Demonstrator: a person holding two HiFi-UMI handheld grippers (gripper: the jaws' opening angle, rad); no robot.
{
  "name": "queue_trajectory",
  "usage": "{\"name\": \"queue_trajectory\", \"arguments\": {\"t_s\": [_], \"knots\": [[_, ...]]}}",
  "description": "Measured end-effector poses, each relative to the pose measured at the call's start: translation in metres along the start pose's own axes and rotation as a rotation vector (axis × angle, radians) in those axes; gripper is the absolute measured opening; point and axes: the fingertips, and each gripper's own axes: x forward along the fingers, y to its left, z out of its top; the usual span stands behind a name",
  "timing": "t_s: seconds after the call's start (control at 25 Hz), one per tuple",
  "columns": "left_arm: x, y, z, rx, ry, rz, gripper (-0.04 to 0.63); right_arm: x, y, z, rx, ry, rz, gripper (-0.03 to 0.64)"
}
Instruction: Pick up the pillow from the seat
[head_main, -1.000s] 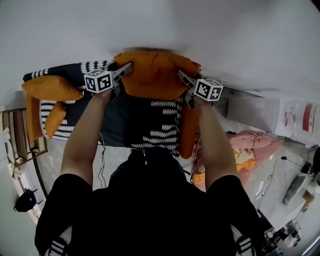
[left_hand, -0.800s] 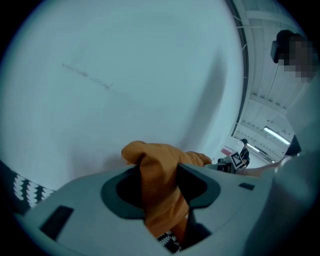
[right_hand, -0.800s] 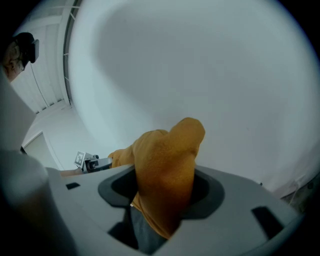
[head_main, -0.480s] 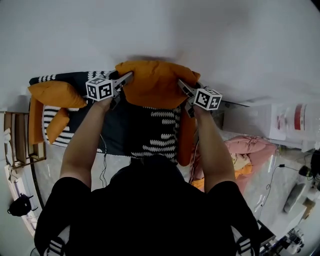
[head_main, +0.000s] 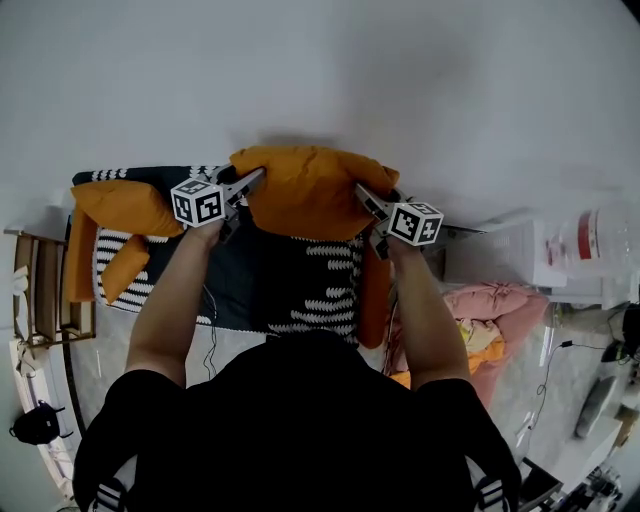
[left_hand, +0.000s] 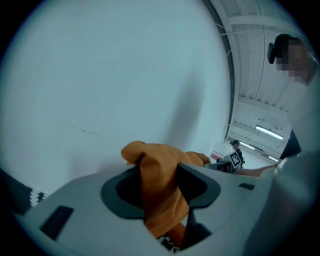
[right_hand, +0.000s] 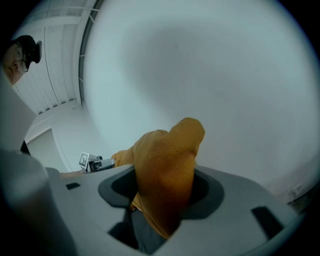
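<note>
Jaws of the left gripper pinch one end of the orange pillow; the right gripper pinches the other.

The pillow hangs over the far edge of the seat, before the wall, with the left gripper at its left edge and the right gripper at its right edge. On the seat's left end lie a far cushion and a near cushion, and a long cushion runs along its right edge. A wooden rack stands left of the seat and a heap of cloth lies on the floor to its right.
</note>
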Motion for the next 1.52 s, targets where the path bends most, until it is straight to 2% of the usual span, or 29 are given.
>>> {"name": "queue_trajectory", "arguments": {"t_s": [0.32,0.88,1.2,1.52], "knots": [[-0.042,-0.019,0.023,0.020,-0.038,-0.020,0.200,-0.017,0.053,0.013,-0.036,-0.016,0.006,0.233],[-0.102,-0.064,0.027,0.030,-0.080,-0.082,0.201,-0.061,0.120,0.003,-0.047,-0.047,0.005,0.232],[-0.128,-0.096,0.017,0.037,-0.080,-0.119,0.201,-0.097,0.148,-0.011,-0.050,-0.080,-0.001,0.232],[-0.145,-0.121,-0.010,0.034,-0.046,-0.149,0.201,-0.126,0.157,-0.043,-0.012,-0.078,-0.009,0.232]]}}
